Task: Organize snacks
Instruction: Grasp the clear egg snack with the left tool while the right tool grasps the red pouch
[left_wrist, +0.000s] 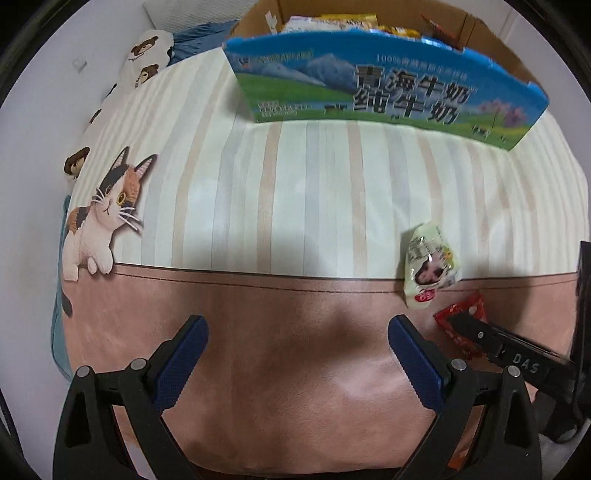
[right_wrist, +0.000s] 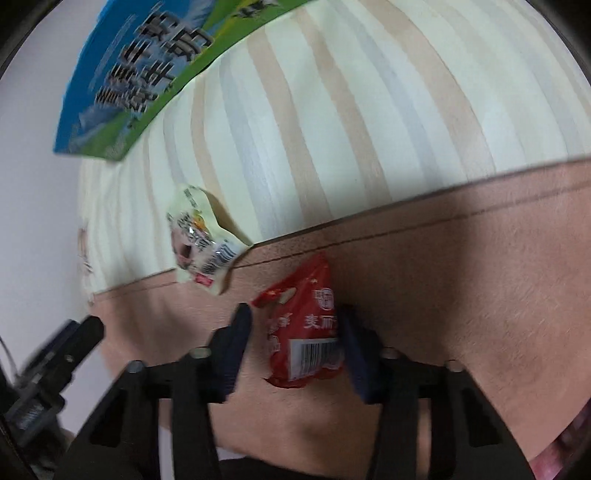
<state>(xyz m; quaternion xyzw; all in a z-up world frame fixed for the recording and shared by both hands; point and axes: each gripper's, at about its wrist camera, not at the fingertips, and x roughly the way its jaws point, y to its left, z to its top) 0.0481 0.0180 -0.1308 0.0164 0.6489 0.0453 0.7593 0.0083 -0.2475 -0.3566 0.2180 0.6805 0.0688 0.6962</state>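
A red snack packet (right_wrist: 306, 325) lies on the pink band of the bed cover (right_wrist: 461, 295). My right gripper (right_wrist: 294, 317) is shut on it, one blue pad on each side. A white snack packet (right_wrist: 199, 236) lies just up and left of it, across the seam. In the left wrist view the white packet (left_wrist: 430, 266) and the red packet (left_wrist: 465, 310) sit at the right, with a finger of my right gripper (left_wrist: 480, 336) on the red one. My left gripper (left_wrist: 298, 325) hangs open over bare pink cloth and holds nothing.
A blue and green milk carton box (left_wrist: 388, 88) stands at the far side of the striped cover, with several snack bags inside. Behind it is a brown cardboard box (left_wrist: 487, 33). A bear-print pillow (left_wrist: 147, 55) and a cat print (left_wrist: 107, 214) are at the left.
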